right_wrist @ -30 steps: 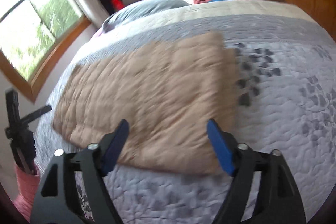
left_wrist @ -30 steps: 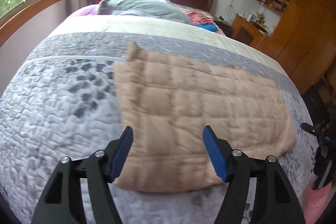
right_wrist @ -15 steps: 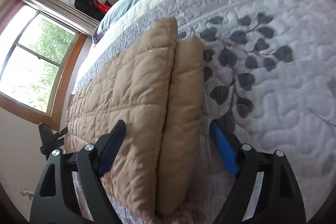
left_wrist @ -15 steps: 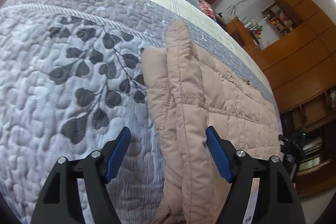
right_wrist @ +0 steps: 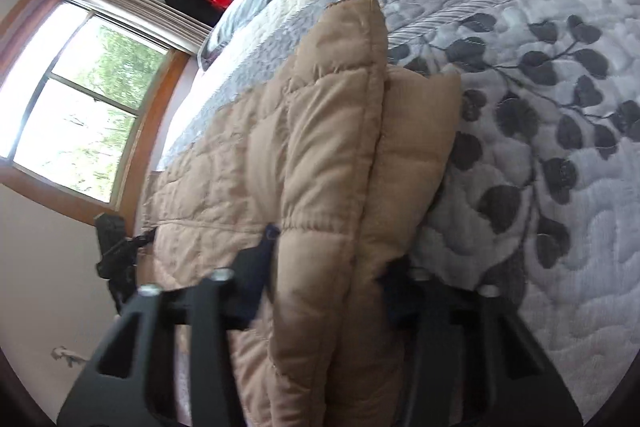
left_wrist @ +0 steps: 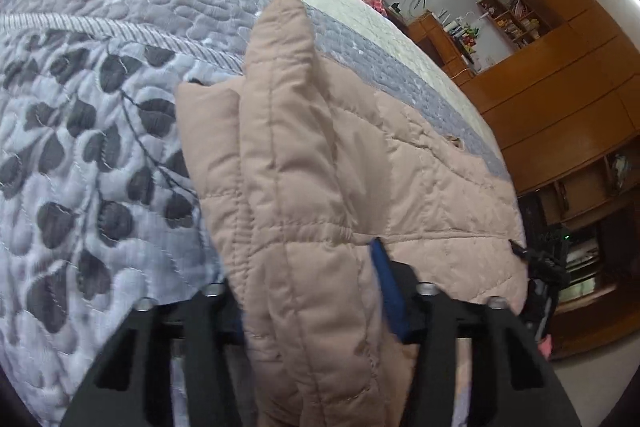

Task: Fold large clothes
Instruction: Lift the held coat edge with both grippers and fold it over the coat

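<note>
I have the tan quilted garment (left_wrist: 320,195) lying folded across the grey leaf-patterned bedspread (left_wrist: 80,155), along the bed's near edge, with its two puffy end folds bunched between my tongs. My left gripper (left_wrist: 308,307) is closing its jaws on the thick folded edge at one end, blue pads already pressed into the padding on both sides. My right gripper (right_wrist: 328,291) is closing the same way on the stacked layers at the other end, the fabric (right_wrist: 328,155) squeezed between its pads.
</note>
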